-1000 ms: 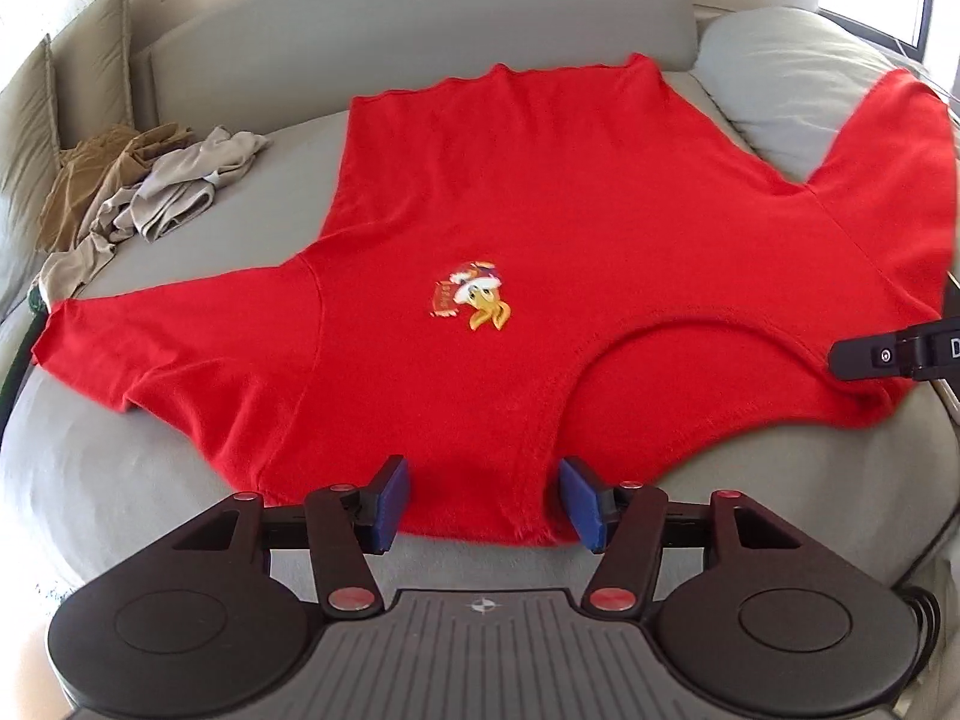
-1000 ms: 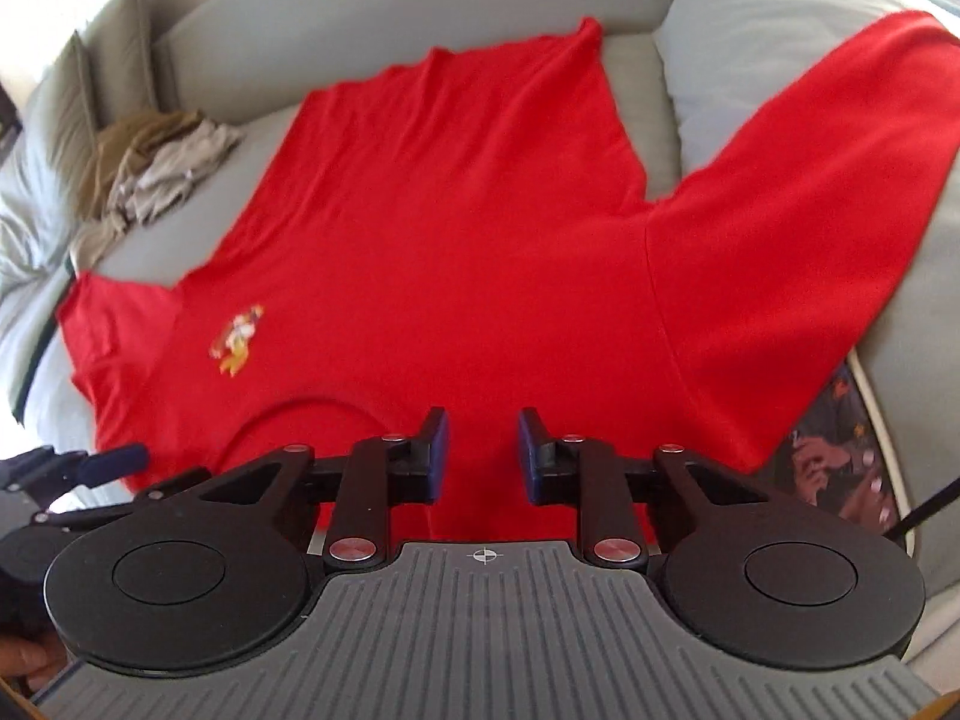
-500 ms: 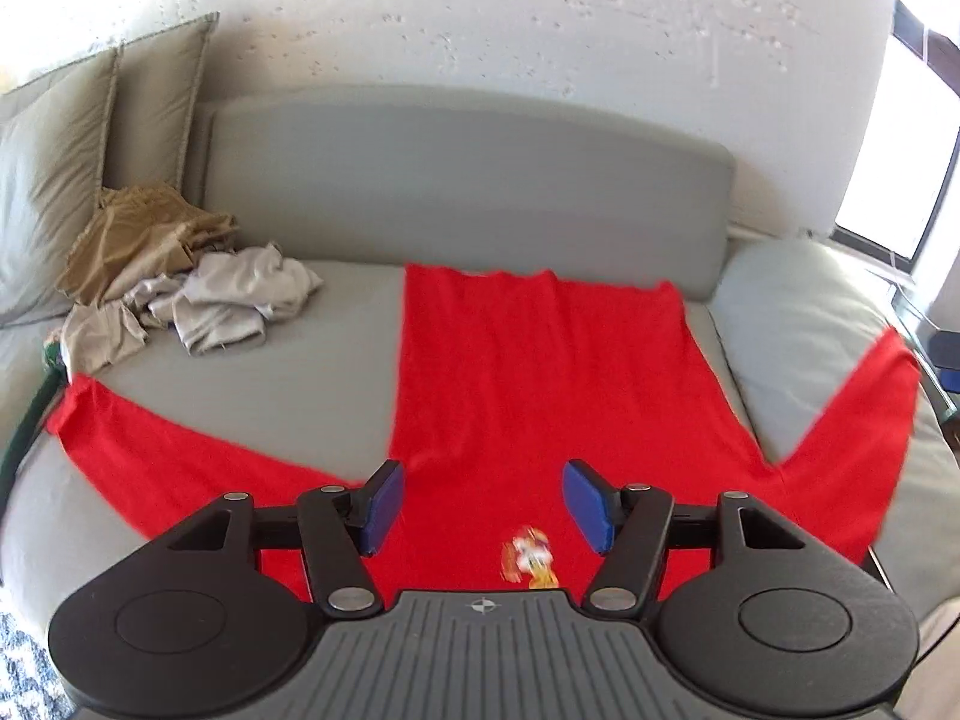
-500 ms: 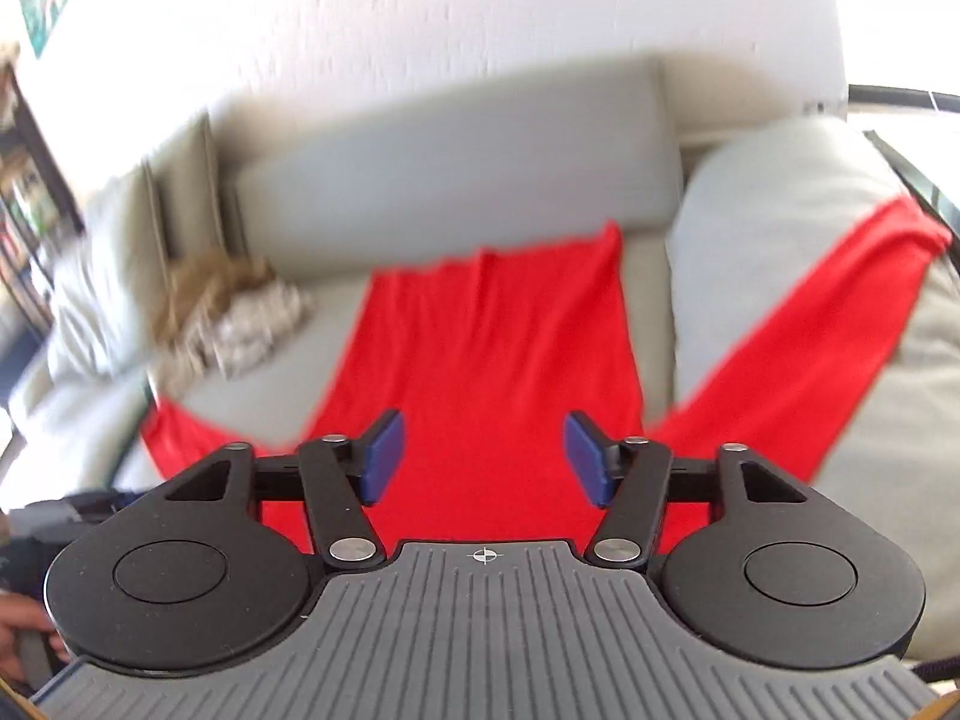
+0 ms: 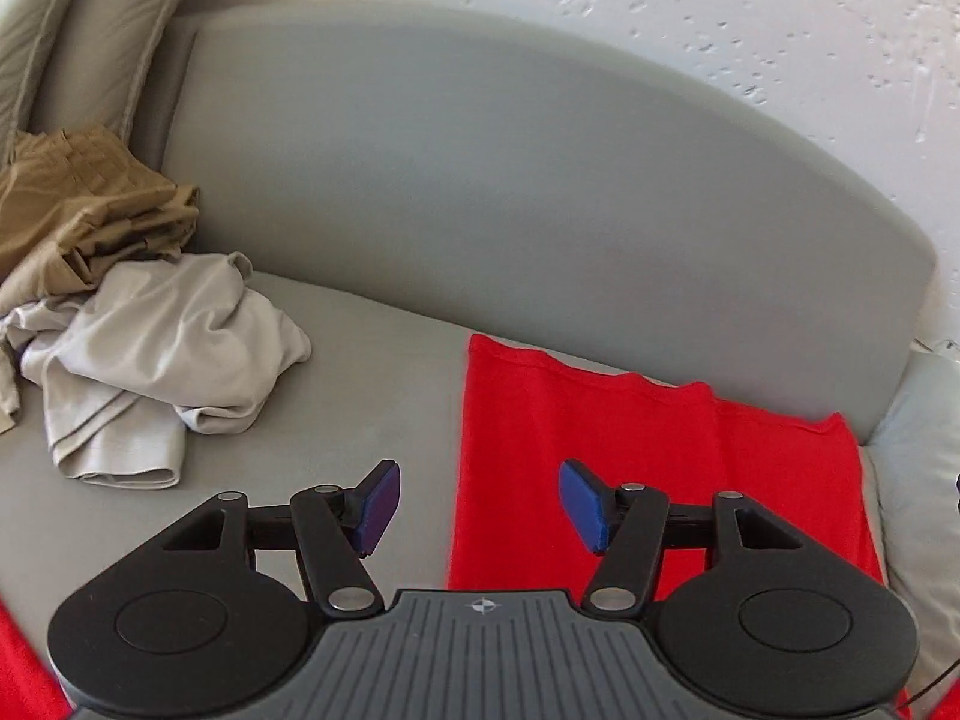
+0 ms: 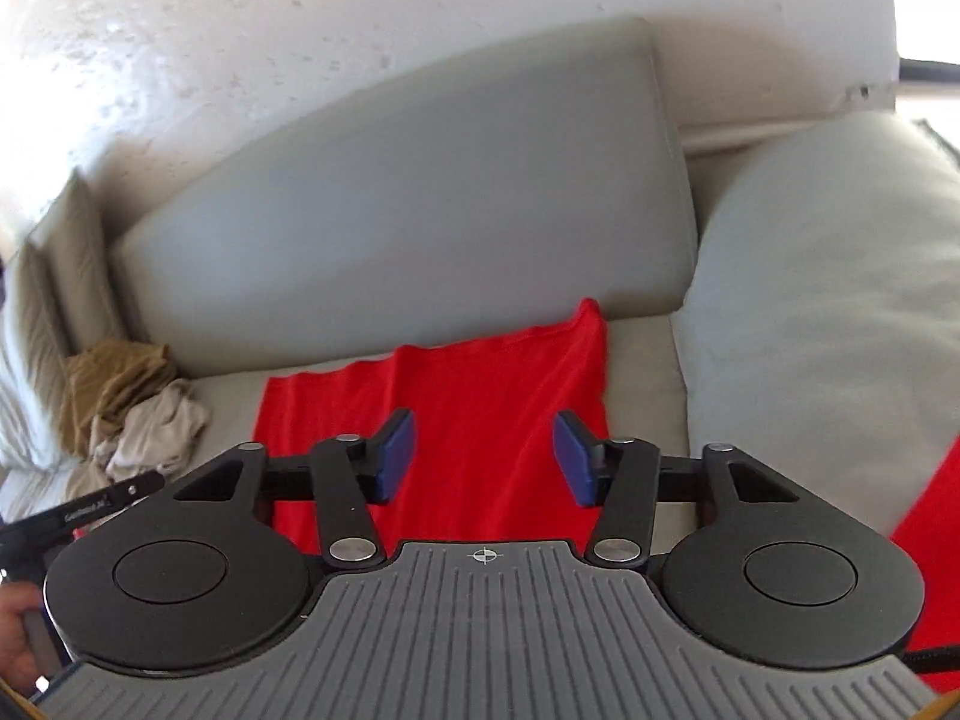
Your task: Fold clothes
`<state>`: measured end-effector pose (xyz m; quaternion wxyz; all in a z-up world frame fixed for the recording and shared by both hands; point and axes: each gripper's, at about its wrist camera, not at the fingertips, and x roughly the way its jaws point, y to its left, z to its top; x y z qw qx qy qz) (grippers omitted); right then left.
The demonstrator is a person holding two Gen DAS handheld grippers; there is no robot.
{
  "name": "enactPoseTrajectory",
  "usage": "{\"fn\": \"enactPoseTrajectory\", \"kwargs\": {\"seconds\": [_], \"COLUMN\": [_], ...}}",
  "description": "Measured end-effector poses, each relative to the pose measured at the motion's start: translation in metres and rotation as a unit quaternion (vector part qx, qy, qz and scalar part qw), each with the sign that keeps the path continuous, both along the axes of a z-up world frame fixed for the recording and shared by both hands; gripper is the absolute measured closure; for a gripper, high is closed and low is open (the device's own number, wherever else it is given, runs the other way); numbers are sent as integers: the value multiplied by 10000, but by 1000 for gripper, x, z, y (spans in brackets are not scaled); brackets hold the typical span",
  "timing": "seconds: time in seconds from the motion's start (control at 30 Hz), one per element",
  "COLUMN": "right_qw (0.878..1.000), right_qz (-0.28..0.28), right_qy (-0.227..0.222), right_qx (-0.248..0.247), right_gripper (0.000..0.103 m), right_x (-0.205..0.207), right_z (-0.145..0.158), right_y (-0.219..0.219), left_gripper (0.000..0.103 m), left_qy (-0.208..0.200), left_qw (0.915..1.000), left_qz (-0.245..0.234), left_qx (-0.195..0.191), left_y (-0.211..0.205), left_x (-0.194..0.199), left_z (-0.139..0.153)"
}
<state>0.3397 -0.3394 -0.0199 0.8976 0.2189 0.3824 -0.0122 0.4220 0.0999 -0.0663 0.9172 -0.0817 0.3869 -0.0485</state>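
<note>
A red T-shirt (image 5: 654, 456) lies spread flat on the grey sofa seat (image 5: 372, 396), its hem toward the backrest. My left gripper (image 5: 474, 504) is open and empty, raised over the shirt's left edge near the hem. My right gripper (image 6: 483, 459) is open and empty, raised over the far part of the shirt (image 6: 480, 396). One red sleeve (image 6: 927, 534) shows at the right edge, lying up against a grey cushion. The near part of the shirt is hidden below both grippers.
A crumpled beige garment (image 5: 156, 354) and a tan one (image 5: 90, 210) lie at the left of the seat, also in the right wrist view (image 6: 144, 420). The grey backrest (image 5: 510, 192), pale cushions (image 5: 78, 42) at left and a big grey cushion (image 6: 828, 312) at right border the seat.
Both grippers have lifted off the shirt's collar end and moved toward the hem. The right gripper's jaws have opened from nearly shut. The shirt lies as before.
</note>
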Motion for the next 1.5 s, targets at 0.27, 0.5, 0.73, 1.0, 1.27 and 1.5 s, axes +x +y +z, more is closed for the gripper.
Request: {"fn": "enactPoseTrajectory", "kwargs": {"seconds": [0.27, 0.5, 0.73, 1.0, 1.27, 1.5], "right_qw": [9962, 9995, 9914, 9885, 9952, 9926], "right_qz": [-619, -177, -204, -547, -490, 188], "right_qy": [342, 217, -651, -14, -733, -1161], "right_qx": [502, 151, -1116, -1410, -416, -306], "right_gripper": [58, 100, 100, 64, 41, 18], "right_x": [115, 155, 145, 134, -22, -167], "right_z": [-93, -108, -100, -88, 51, 130], "right_y": [-51, -43, -7, 4, 3, 24], "left_gripper": [46, 100, 98, 67, 51, 38], "left_qy": [-8, -608, -900, -825, -832, -511], "left_qw": [9981, 9894, 9844, 9773, 9931, 9929], "left_qz": [-530, -909, -296, 179, -88, -721], "left_qx": [325, 958, 1482, 1944, 825, 791], "left_y": [-21, -40, -41, -43, -19, -29], "left_x": [86, 90, 79, 45, -96, -242], "left_z": [-54, -58, -72, -34, 76, 111]}}
